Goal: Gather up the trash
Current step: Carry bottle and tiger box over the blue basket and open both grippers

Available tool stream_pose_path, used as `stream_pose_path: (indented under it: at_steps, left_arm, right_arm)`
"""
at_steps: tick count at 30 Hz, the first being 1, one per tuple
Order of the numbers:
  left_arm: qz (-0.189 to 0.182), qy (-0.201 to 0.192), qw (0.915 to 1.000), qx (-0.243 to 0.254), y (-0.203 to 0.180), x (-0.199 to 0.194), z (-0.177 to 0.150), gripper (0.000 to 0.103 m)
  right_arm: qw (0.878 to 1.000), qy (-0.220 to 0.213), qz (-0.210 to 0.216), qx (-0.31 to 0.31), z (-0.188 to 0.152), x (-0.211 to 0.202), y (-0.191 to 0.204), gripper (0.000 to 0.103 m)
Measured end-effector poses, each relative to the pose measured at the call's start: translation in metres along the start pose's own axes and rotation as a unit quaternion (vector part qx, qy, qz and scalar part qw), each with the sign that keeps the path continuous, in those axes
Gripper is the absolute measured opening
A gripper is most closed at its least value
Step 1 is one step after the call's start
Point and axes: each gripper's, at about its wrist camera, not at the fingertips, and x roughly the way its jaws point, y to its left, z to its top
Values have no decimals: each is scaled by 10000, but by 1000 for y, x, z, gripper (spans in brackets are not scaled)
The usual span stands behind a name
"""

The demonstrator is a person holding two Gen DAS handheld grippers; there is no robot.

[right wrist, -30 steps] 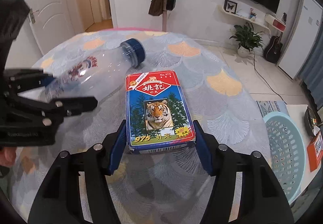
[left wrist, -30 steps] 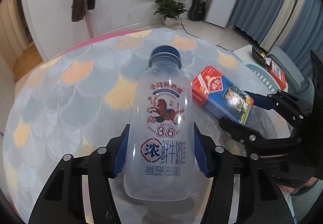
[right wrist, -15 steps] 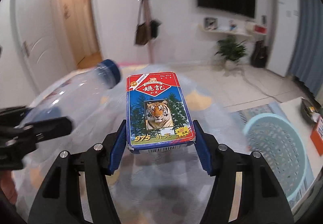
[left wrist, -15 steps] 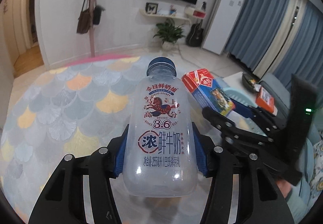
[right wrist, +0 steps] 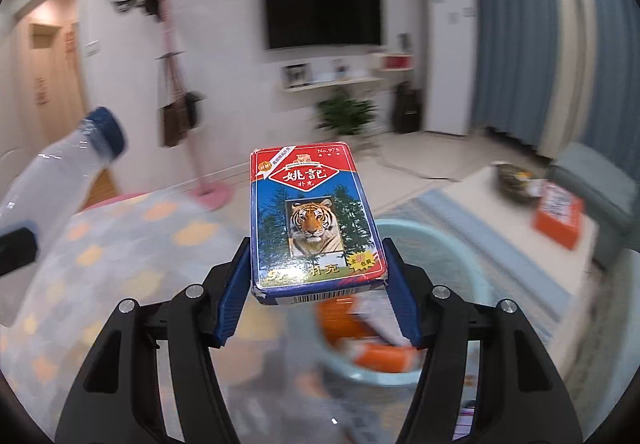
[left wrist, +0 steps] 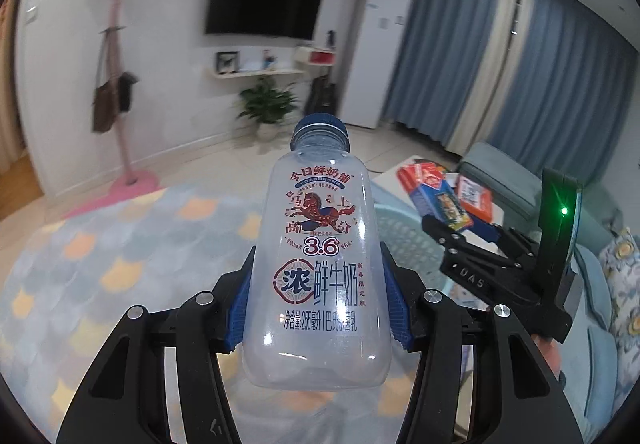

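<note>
I'm gripping the milk bottle (left wrist: pixel 320 264) in the left gripper (left wrist: pixel 318 308), card box (right wrist: pixel 314 220) in the right gripper (right wrist: pixel 316 296); both are heading for the basket (right wrist: pixel 452 244), neither dropped yet.

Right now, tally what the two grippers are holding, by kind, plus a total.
Clear plastic milk bottle with a blue cap, clamped in the left gripper: 1
Tiger-print playing card box, clamped in the right gripper: 1
Total held: 2
</note>
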Motion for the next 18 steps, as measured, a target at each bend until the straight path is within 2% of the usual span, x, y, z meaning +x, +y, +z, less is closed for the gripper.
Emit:
stream_pose_path:
  at_steps: [5,9,15,18]
  left_arm:
    - [-268,148,9992,265,-35,41,14,53]
    - [-481,336,9975,393,-59,85,21,53]
    - [-609,808,9941,387,-76,155,18,53]
    - [-609,1028,9921,390,-78,182,14,53]
  right_arm:
    - [9982,93,-405,440,0,6,-59,59]
    - [9951,400,-495,761,-7,27,-93,59]
    - [9883,1117,-654,813,-27,74,-105,59]
    - [9835,1479,-592,854,-38,96,-108,60]
